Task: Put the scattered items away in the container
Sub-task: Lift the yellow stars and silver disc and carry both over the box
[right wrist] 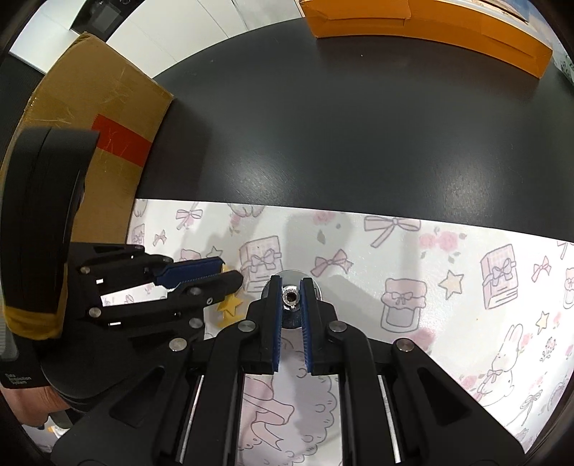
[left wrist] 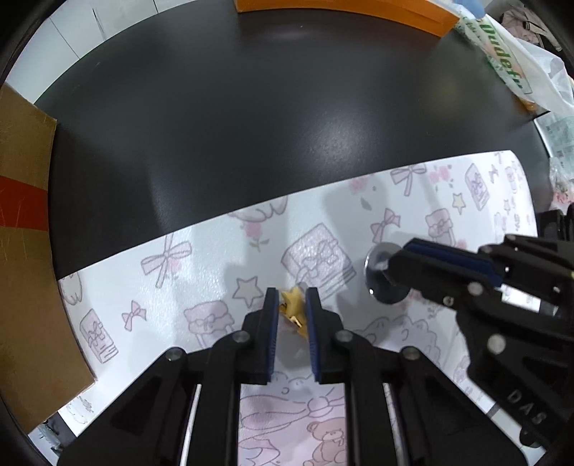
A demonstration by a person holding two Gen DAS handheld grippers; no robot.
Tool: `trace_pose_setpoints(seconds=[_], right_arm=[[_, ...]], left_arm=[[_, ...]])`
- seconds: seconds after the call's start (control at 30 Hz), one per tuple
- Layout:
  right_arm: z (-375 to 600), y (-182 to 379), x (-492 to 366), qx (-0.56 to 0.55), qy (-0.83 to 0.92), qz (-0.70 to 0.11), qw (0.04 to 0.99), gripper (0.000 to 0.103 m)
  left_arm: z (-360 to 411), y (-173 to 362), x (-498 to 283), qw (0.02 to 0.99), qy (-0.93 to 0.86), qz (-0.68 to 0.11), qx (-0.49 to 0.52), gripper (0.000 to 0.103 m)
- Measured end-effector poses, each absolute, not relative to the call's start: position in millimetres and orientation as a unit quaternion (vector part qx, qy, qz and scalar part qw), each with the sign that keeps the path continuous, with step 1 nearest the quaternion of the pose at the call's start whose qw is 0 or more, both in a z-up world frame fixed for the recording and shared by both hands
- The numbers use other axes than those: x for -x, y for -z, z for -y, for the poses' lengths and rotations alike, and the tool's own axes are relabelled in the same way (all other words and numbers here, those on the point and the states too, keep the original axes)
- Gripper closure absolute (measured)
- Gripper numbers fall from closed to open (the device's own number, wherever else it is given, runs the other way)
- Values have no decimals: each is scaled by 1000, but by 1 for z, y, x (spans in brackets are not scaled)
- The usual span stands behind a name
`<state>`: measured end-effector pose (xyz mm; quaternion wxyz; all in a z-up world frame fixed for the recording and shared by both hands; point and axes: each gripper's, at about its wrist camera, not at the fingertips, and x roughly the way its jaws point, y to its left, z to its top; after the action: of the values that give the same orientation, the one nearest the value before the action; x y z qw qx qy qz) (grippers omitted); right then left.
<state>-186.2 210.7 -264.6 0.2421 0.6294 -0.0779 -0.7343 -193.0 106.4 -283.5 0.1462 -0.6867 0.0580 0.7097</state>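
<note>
My left gripper point(left wrist: 291, 297) is shut on a small yellow star-shaped clip point(left wrist: 293, 311), just above the white patterned mat point(left wrist: 201, 272). In the right wrist view the left gripper point(right wrist: 229, 274) comes in from the left with the yellow star clip point(right wrist: 229, 306) under its tips. My right gripper point(right wrist: 290, 286) is shut on the stem of a shiny metal knob with a round base point(right wrist: 291, 299). The left wrist view shows the right gripper point(left wrist: 398, 256) from the side, holding the metal knob point(left wrist: 382, 274) over the mat.
A brown cardboard box with red tape point(right wrist: 97, 118) stands at the left of the black table point(right wrist: 340, 125); it also shows in the left wrist view point(left wrist: 25, 233). An orange box point(right wrist: 430, 25) lies at the far edge. A plastic bag point(left wrist: 520, 64) sits far right.
</note>
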Motion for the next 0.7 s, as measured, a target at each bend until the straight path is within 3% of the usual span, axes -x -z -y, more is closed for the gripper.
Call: trace_pose_setpoints(seconds=[0.7], right_arm=[[-196,232,167,-610,750,72,245,94]], left_arm=[[-76,234,168,162,-737,-25,656,88]])
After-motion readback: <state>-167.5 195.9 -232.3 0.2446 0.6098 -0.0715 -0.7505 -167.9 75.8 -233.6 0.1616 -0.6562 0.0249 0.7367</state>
